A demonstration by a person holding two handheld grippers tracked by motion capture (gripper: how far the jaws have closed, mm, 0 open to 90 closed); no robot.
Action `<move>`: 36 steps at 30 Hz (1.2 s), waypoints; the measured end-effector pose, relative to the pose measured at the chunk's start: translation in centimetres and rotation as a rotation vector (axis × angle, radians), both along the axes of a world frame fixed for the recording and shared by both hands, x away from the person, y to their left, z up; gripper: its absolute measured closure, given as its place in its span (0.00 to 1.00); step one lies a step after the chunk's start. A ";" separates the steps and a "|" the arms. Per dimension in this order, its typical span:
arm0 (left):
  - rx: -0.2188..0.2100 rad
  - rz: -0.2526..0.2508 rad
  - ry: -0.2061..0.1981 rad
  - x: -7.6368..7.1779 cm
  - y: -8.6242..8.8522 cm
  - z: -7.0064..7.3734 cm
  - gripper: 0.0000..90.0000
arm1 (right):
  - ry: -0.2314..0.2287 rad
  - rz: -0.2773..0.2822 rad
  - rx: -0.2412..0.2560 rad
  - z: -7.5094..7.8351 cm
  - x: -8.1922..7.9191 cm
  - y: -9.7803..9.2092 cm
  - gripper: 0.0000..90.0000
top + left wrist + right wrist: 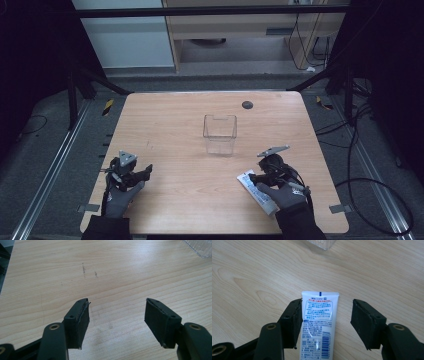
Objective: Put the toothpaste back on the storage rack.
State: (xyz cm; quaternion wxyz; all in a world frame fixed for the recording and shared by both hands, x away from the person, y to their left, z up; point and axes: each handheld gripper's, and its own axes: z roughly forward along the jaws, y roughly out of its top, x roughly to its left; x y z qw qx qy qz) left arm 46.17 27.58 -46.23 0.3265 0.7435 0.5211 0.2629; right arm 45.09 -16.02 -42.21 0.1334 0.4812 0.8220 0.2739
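A white tube with blue and red print lies flat on the wooden table, seen near the front right as the tube. My right gripper is open and straddles it: the left pad touches the tube's side, the right pad stands apart. In the high view the right gripper sits over the tube's crimped end. My left gripper rests at the front left, open, and the left gripper has bare wood between its pads. A clear plastic box stands at the table's middle.
A small dark round disc sits near the table's far edge. A corner of the clear box shows at the top right of the left gripper view. Dark floor, rails and cables surround the table.
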 end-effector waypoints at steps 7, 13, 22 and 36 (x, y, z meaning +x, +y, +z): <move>0.000 0.003 -0.005 0.0 0.0 0.0 0.39 | 0.039 0.013 -0.034 -1.0 0.5 0.9 0.46; 0.002 0.001 -0.004 0.0 0.1 0.0 0.39 | 0.065 0.019 -0.044 -2.0 0.6 1.1 0.47; 0.002 0.002 -0.005 0.0 0.1 0.0 0.39 | 0.095 0.030 -0.056 -2.9 0.4 1.3 0.46; 0.003 0.000 -0.002 0.0 0.1 0.0 0.39 | 0.147 0.038 -0.102 -4.2 0.4 1.5 0.45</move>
